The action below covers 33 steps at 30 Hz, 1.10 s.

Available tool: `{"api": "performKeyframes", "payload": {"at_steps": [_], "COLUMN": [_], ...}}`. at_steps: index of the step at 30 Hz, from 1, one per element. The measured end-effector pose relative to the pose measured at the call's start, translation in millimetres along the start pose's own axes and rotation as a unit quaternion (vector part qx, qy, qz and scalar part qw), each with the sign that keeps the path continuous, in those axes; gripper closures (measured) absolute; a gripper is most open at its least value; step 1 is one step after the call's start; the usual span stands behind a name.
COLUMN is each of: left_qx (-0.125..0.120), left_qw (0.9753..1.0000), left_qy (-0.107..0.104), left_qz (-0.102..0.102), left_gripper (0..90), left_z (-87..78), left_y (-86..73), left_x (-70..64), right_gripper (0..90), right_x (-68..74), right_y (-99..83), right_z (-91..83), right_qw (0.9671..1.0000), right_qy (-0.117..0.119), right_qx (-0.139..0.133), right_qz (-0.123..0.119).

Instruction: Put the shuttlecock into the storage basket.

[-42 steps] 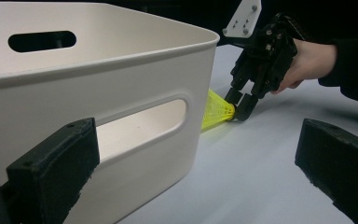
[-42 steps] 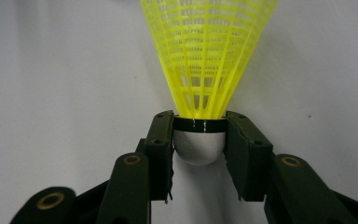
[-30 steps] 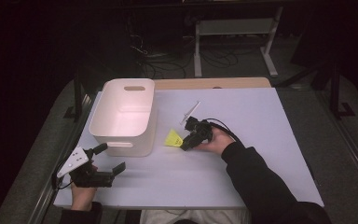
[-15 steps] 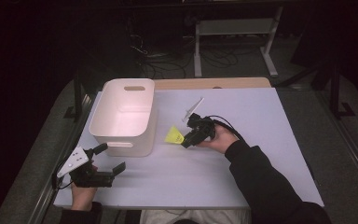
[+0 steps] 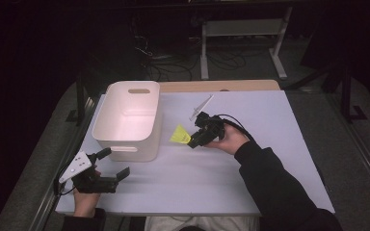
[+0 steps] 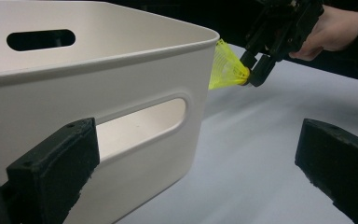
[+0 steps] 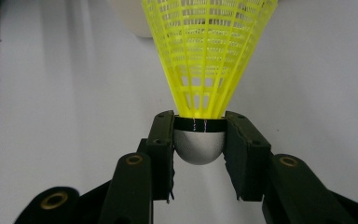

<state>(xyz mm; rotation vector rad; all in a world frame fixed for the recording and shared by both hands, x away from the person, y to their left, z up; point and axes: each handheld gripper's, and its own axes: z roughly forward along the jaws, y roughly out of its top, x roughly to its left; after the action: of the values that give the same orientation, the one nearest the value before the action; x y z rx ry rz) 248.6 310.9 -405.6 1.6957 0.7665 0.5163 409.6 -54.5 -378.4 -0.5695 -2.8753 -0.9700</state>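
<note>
Shuttlecock (image 7: 209, 60) clamped by its cap in the right gripper (image 7: 199, 154)

With so little gripped, it could be tipped loose against the bin (image 5: 125, 115) ahead; the left gripper (image 5: 107, 166) is held apart.

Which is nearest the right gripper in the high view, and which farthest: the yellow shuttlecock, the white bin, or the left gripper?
1. Yellow shuttlecock: clamped in the right gripper.
2. White bin: to its left, beyond the shuttlecock.
3. Left gripper: the table's near left corner.

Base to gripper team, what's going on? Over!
Right hand-held gripper shut on yellow shuttlecock, lifted beside white bin. Left hand-held gripper open, holding nothing. Bin wall between shuttlecock and inside.
</note>
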Motion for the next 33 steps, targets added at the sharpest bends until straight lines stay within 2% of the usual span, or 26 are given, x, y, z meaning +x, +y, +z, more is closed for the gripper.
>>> {"api": "performKeyframes", "payload": {"at_steps": [15, 33], "left_qx": [0.000, 0.000], "left_qw": [1.0000, 1.0000], "left_qy": [0.000, -0.001], "left_qz": [0.000, 0.000], "left_gripper": [0.0, 0.0], "left_z": [-0.1, -0.3], "left_y": [0.0, 0.0], "left_x": [0.1, 0.3], "right_gripper": [63.2, 63.3], "right_x": [3.0, 7.9], "right_y": [22.6, 39.2], "right_z": [-22.5, -41.3], "right_qw": [0.9997, 0.9989], "right_qy": [-0.013, -0.021], "right_qx": [-0.013, -0.027], "right_qz": [-0.016, -0.031]}}
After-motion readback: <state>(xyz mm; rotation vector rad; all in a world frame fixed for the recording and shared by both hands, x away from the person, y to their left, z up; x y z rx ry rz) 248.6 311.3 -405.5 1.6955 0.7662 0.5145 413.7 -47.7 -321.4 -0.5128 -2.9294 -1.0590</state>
